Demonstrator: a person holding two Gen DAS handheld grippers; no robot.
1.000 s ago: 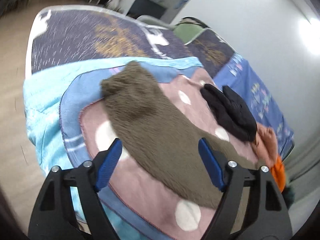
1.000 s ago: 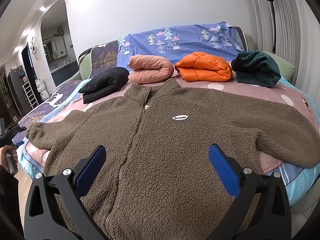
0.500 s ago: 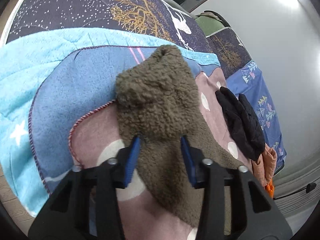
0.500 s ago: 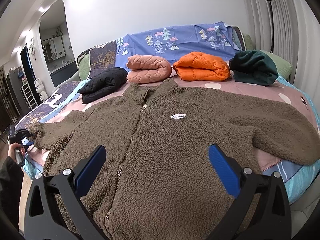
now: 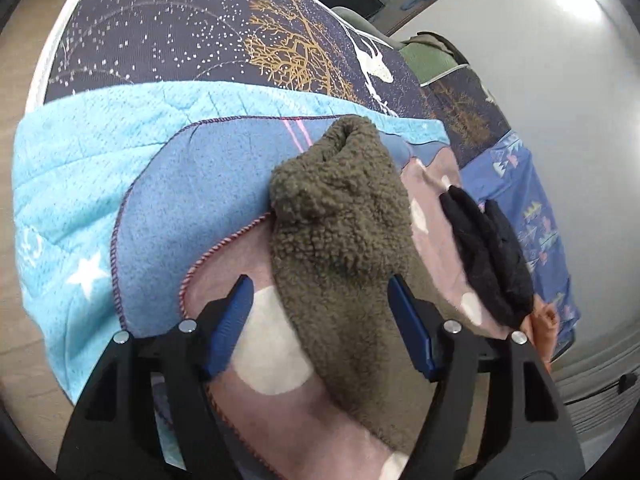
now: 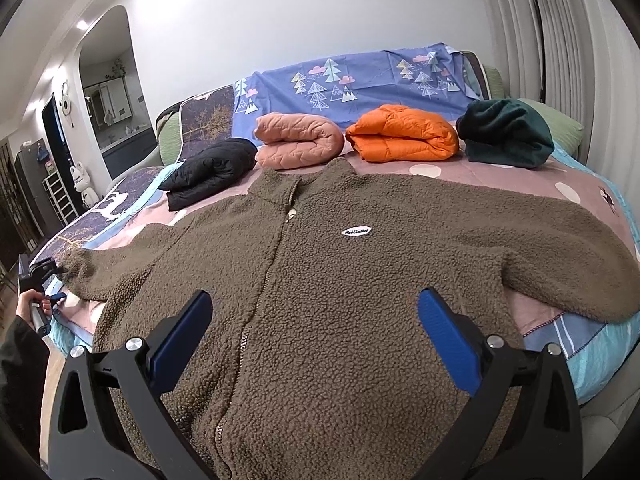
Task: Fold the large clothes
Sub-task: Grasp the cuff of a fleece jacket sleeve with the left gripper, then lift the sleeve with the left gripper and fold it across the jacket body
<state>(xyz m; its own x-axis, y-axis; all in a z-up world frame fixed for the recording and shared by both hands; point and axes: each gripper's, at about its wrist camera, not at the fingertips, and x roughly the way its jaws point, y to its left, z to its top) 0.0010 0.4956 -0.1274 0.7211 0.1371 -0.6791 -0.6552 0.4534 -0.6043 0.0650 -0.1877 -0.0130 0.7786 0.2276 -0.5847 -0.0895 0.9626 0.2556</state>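
A large brown fleece jacket lies spread flat, front up, on the bed, zipper closed and both sleeves stretched out. My right gripper is open above the jacket's lower front and holds nothing. My left gripper is open, its blue pads on either side of the jacket's left sleeve near the cuff, not pinching it. The left gripper also shows in the right wrist view at the sleeve's end.
Four folded garments lie along the back of the bed: black, pink, orange and dark green. The pink dotted blanket lies over a light blue one at the bed's edge. A wooden floor lies beyond.
My left gripper closed in on the sleeve cuff, narrowed around it half a second ago, and has opened wider again. The right gripper has hardly moved.
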